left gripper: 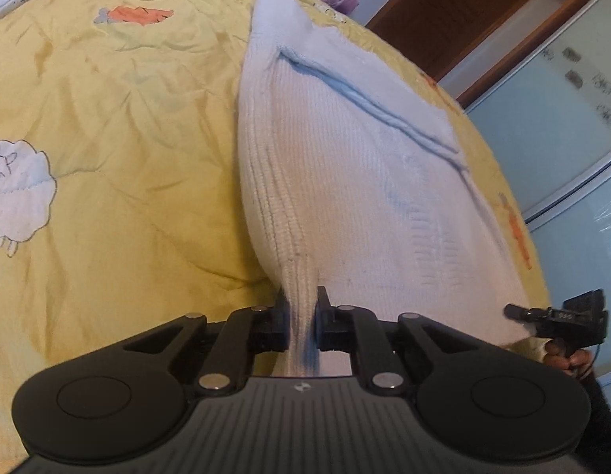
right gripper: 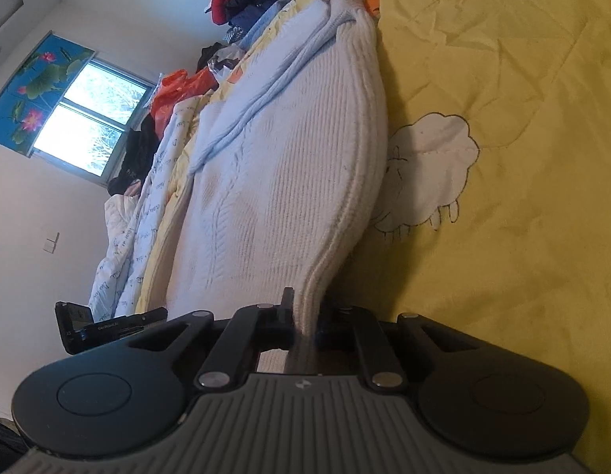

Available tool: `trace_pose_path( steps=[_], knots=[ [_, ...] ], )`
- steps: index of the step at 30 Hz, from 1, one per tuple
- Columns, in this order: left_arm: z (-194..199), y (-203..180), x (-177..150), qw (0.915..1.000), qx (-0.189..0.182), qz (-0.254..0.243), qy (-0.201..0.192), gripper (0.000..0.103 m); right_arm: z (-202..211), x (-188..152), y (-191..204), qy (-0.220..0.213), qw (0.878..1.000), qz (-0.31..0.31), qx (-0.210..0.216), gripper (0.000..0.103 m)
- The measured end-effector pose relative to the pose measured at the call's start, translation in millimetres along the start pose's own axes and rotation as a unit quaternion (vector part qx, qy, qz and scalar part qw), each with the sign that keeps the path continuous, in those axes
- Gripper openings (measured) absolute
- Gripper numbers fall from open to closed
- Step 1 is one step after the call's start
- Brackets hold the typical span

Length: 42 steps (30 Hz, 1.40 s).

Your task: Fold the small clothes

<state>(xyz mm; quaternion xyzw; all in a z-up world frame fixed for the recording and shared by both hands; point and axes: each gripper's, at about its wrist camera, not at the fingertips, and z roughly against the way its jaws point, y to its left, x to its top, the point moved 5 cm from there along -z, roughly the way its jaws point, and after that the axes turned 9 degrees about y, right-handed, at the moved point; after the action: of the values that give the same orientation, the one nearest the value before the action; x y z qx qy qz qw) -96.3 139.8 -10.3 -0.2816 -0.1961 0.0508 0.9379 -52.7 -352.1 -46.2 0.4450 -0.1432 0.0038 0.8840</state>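
Observation:
A small white ribbed knit sweater [left gripper: 345, 166] lies stretched over a yellow quilt [left gripper: 119, 126] with sheep and carrot prints. My left gripper [left gripper: 303, 316] is shut on the sweater's near edge, the knit bunched between its fingers. My right gripper [right gripper: 307, 316] is shut on another part of the same edge of the sweater [right gripper: 289, 166]. The right gripper also shows at the right edge of the left wrist view [left gripper: 558, 314]. The left gripper shows at the left in the right wrist view [right gripper: 108, 326]. A pale blue fold runs across the sweater's upper part.
A pile of clothes [right gripper: 242, 4] and an orange bag [right gripper: 179, 94] lie at the bed's far side, by a white printed quilt [right gripper: 139, 217]. A window [right gripper: 88, 118] is in the wall. A wooden door [left gripper: 463, 12] and glass wardrobe panels [left gripper: 562, 126] stand beyond the bed.

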Motion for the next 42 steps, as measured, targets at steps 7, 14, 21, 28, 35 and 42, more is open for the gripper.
trace_pose_path(
  steps=[7,14,21,28,35,42],
  knots=[
    [27.7,-10.6,27.5,0.9961,-0.056,-0.014,-0.067,0.011,19.2,20.9,15.4,-0.044,0.997,0.011,0.057,0.013],
    [40.6,-32.6,82.7,0.9864,-0.08,-0.044,-0.136,0.011,35.2,70.8,38.6,-0.108,0.987,0.038,0.11,0.014],
    [17.4,-34.7,182.5,0.9794,-0.094,-0.014,-0.179,0.011,25.9,173.5,45.3,-0.168,0.975,0.047,0.135,0.014],
    [-21.0,-34.5,288.0,0.9764,-0.035,-0.024,-0.212,0.011,-11.7,298.8,17.2,-0.195,0.976,0.017,0.098,0.014],
    [-98.7,-10.0,363.2,0.9806,0.051,0.009,-0.189,0.011,-78.1,390.9,-27.7,-0.19,0.981,-0.035,0.024,0.014],
    [-103.2,33.6,376.9,0.9717,-0.034,0.172,-0.158,0.022,-70.3,409.7,-32.7,-0.245,0.965,-0.081,0.049,0.078]
  ],
)
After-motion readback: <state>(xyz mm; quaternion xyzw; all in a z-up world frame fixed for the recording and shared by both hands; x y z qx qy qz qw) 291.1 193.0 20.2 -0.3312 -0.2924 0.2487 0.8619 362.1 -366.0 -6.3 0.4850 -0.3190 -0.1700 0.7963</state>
